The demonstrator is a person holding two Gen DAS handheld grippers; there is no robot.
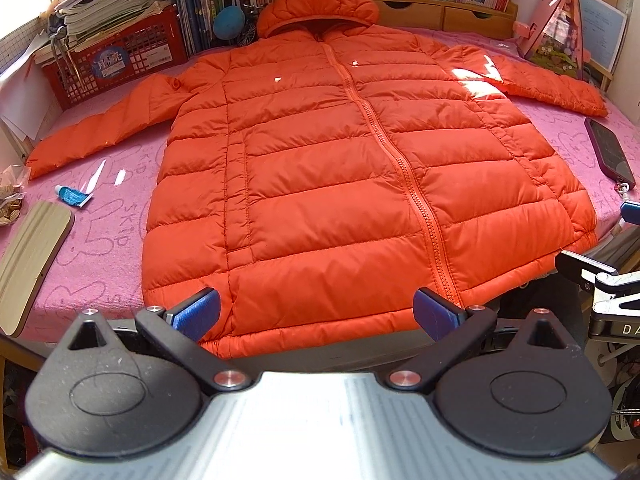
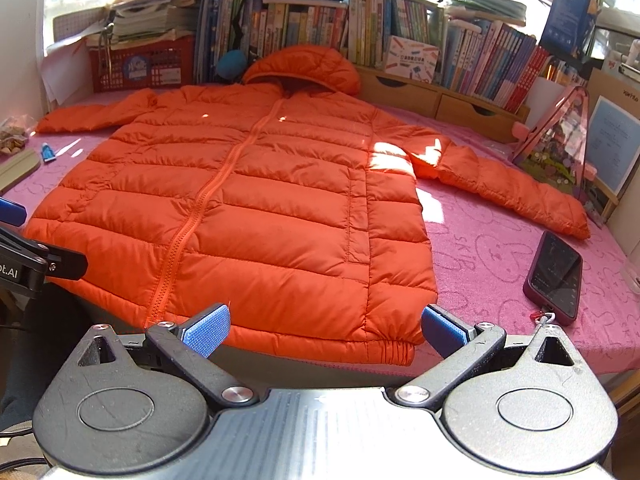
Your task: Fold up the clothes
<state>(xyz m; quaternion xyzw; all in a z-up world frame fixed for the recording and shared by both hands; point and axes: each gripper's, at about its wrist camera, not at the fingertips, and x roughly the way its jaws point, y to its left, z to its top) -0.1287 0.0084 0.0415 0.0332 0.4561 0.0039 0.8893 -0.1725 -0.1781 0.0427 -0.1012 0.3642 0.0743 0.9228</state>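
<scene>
Both the left tongs [image 1: 316, 314] and right tongs [image 2: 326, 330] gape empty over the jacket [image 1: 340, 184]; a red crate [image 1: 120, 64] carries stacked papers [image 1: 116, 4].

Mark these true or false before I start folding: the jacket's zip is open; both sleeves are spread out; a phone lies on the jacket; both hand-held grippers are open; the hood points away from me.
1. The zip is open. False: the orange jacket is zipped shut.
2. Both sleeves are spread outward. True.
3. A phone lies on the jacket. False: the phone rests on the pink cover, beside it.
4. The left hand-held gripper and right hand-held gripper are open. True.
5. The hood points away. True.
</scene>
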